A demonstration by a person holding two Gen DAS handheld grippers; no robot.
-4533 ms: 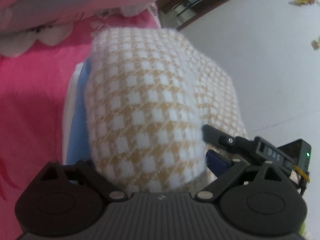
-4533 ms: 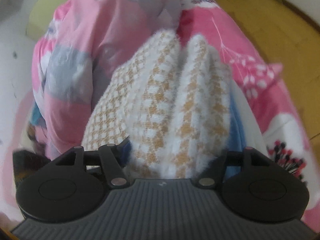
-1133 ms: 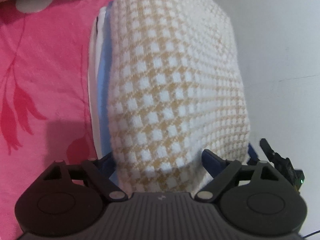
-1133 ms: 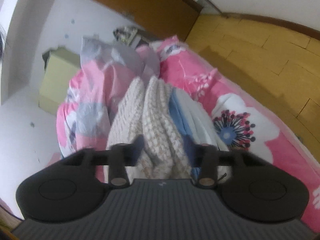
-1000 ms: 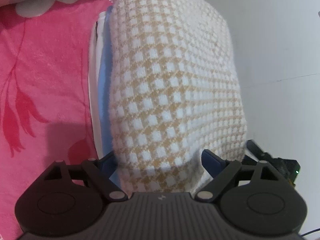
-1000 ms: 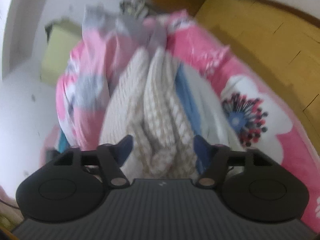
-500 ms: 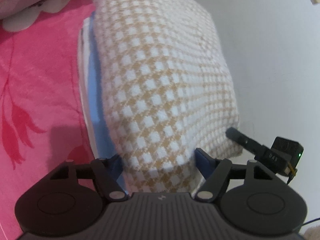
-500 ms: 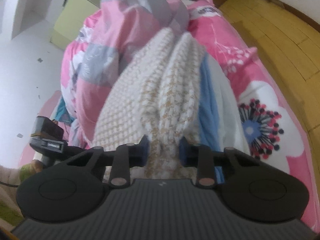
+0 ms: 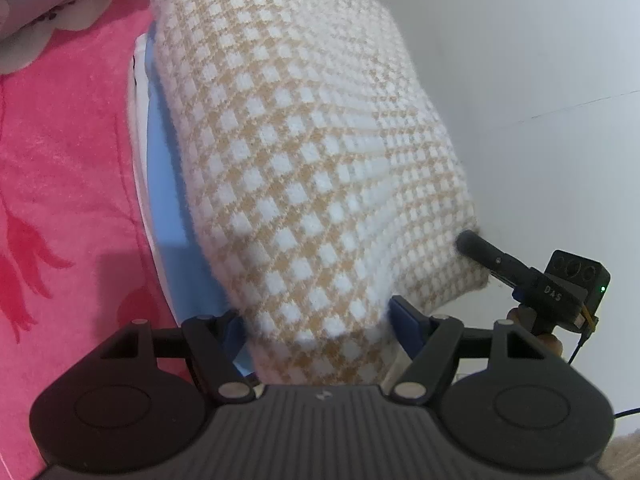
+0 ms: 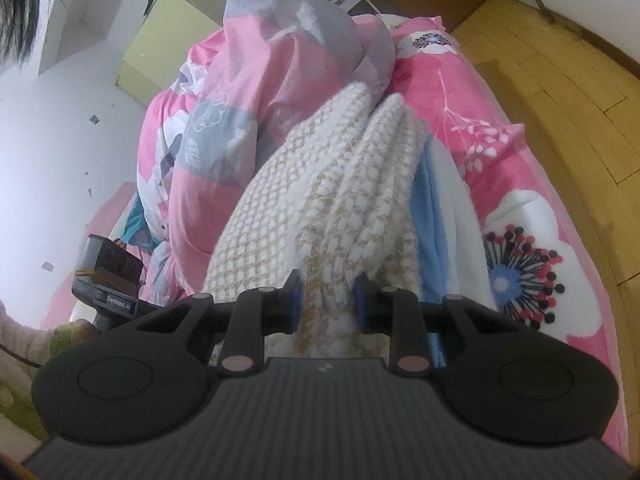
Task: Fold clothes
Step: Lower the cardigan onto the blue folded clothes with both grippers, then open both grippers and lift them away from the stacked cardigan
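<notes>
Both grippers grip the folded checked sweater at its near edge, above a pink floral bedsheet.

The left gripper [image 9: 316, 326] is clamped on a thick fold of the beige-and-white checked sweater [image 9: 304, 152], the blue pads pressing into the knit on both sides; its jaws have just been closing on this fold. The right gripper [image 10: 327, 303] pinches a narrower bunch of the same sweater [image 10: 340, 216] between its pads, its jaws having just been closing. Ahead of both tools the sweater extends away. Under it lies a blue-and-white garment [image 10: 438, 216], showing to the right of the right gripper, on the pink floral bedsheet [image 10: 516, 248]. A pink-and-grey quilt [image 10: 248, 92] lies beyond the sweater.
</notes>
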